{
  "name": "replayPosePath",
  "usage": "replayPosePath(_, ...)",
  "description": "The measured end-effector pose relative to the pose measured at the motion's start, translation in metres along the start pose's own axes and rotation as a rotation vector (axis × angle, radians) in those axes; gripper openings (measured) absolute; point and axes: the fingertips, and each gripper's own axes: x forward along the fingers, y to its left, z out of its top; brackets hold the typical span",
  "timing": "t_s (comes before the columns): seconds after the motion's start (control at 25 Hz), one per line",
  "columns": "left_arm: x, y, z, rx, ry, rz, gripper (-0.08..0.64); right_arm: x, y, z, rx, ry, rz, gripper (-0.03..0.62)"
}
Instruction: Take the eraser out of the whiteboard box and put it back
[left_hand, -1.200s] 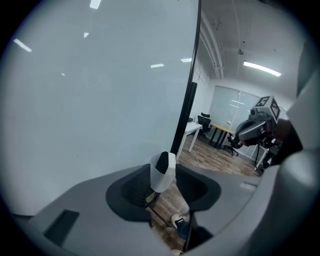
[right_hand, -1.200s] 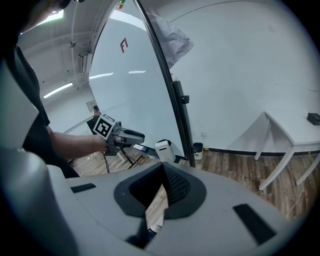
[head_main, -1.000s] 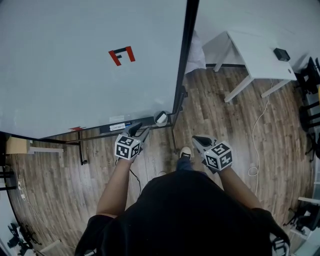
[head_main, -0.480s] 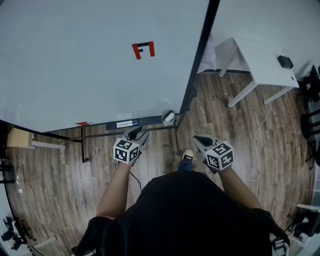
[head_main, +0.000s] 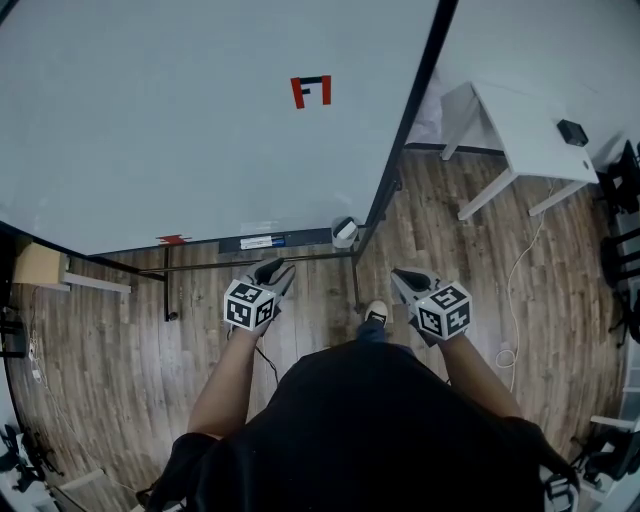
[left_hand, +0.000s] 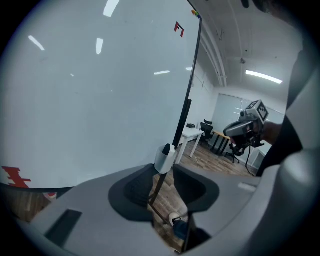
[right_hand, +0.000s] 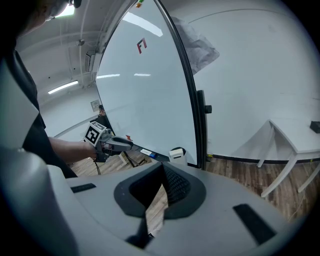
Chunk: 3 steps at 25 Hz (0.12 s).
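Observation:
The white whiteboard box (head_main: 344, 232) hangs at the right end of the marker tray (head_main: 205, 246), by the board's black frame. In the left gripper view the box (left_hand: 163, 161) stands just beyond my jaws, and a dark eraser (left_hand: 166, 148) sticks out of its top. My left gripper (head_main: 277, 268) sits below the tray, left of the box, slightly open with nothing between its fingers. My right gripper (head_main: 403, 278) hovers over the floor right of the box, shut and empty. The right gripper view shows the box (right_hand: 177, 155) and the left gripper (right_hand: 125, 145).
The big whiteboard (head_main: 180, 130) carries a red and black mark (head_main: 311, 90). Markers (head_main: 257, 242) lie on the tray. A white table (head_main: 520, 125) with a small black object (head_main: 573, 132) stands at the right. A cable (head_main: 512, 300) runs across the wooden floor. My shoe (head_main: 374, 313) is between the grippers.
The head view has swung, so the board's mark and the box sit further right and higher. Both grippers stay about where they were, just below the tray.

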Motion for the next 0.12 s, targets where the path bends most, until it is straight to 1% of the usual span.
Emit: replayPosePath(0.12,-0.0073,-0.0099,-0.0002,-0.007,-0.007,-0.02,0.13,-0.0051,0.0056,-0.0024,0.004,-0.004,-0.004,-0.005)
